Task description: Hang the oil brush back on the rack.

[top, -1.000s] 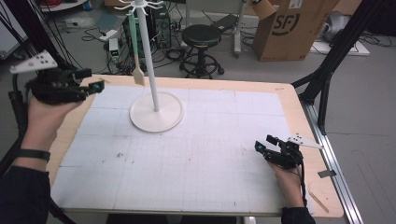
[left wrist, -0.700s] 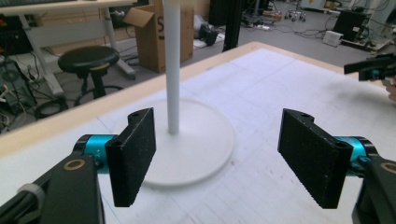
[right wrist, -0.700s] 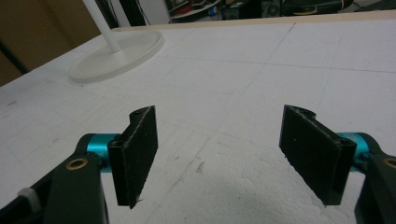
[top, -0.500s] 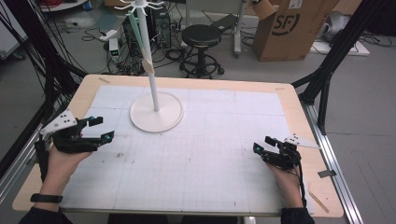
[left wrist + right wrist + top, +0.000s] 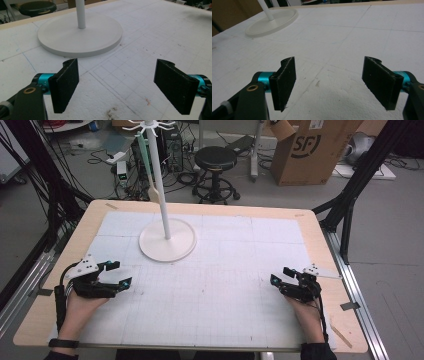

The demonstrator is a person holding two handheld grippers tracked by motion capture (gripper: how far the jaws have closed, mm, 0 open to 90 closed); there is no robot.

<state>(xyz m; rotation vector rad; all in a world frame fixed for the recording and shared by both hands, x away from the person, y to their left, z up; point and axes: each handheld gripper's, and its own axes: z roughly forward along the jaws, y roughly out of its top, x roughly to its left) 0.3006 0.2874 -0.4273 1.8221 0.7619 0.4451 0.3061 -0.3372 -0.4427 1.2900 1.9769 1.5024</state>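
A white stand (image 5: 167, 240) with a round base and a thin pole rises from the far left part of the white grid mat (image 5: 225, 270). Hooks crown the pole, and a utensil (image 5: 150, 170) with a pale green handle and a beige head hangs from one. My left gripper (image 5: 121, 274) rests low at the front left and points right. Its jaws have just been opening, with nothing between them (image 5: 122, 85), and the stand's base (image 5: 80, 35) lies ahead. At the front right my right gripper (image 5: 279, 275) stands open and empty (image 5: 334, 85), facing the base (image 5: 272, 21).
The wooden table edge (image 5: 200, 206) frames the mat. Behind the table stand a black stool (image 5: 216, 157) and a cardboard box (image 5: 312, 150). Black frame struts (image 5: 350, 195) rise at the right, and cables hang at the left.
My left hand has come down from the upper left beside the stand to the table's front left, and its jaws stand wider. The right gripper has not moved.
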